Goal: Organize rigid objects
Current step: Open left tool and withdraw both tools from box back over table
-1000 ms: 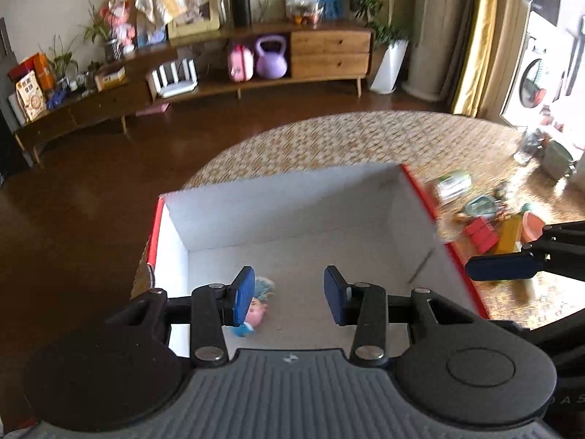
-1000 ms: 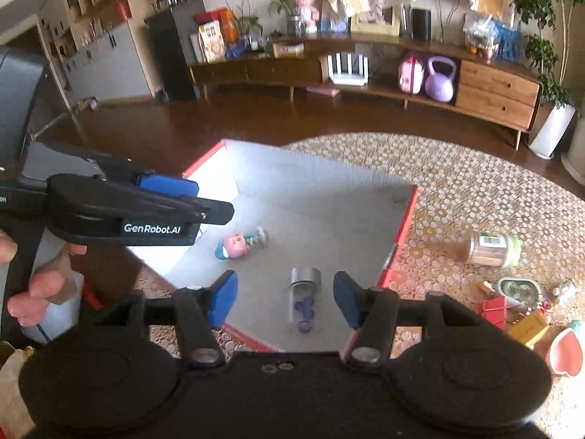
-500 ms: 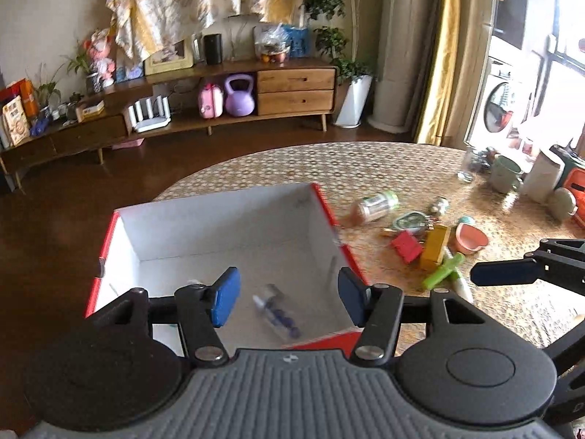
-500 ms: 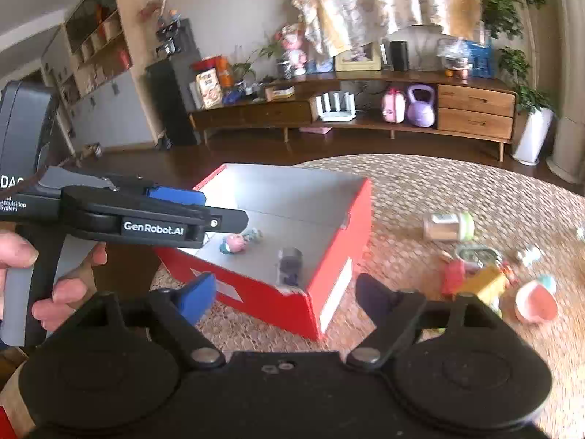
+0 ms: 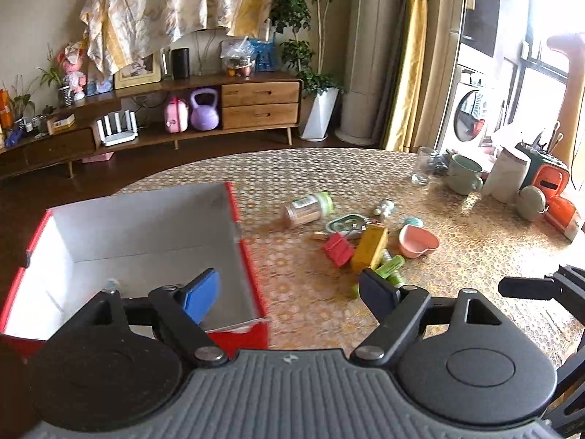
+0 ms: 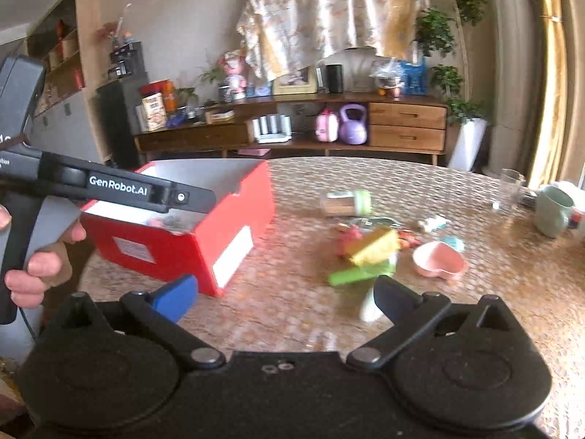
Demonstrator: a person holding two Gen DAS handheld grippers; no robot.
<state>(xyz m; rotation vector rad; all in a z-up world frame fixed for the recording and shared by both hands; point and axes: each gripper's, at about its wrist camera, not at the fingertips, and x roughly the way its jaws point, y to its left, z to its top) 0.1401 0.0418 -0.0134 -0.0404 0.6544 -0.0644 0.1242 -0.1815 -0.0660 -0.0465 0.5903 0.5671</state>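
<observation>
On table [image 5: 475,241]: one red box [image 5: 252,274]

The left gripper [image 5: 289,292] hangs empty, jaws opening, over the near right corner of the red box [image 5: 252,278]; toys lie mid-tabletop [image 5: 292,168], cups at its right edge.

Daylight scene, bright overall; light enters from the window [image 5: 541,62] at far right of the left wrist view, blown out to white there; warm sheen on the table [image 5: 457,226] below it, soft short shadows under the small items; box [image 5: 234,212] interior pale, evenly lit. Left wrist view fairly sharp. Right wrist view smeared by motion; yellow block [image 6: 373,247] and green stick [image 6: 351,276] blurred, table pattern streaked near the bottom. Strong fisheye bending at edges in both; dark corners; curtain [image 5: 409,55] bowed.
</observation>
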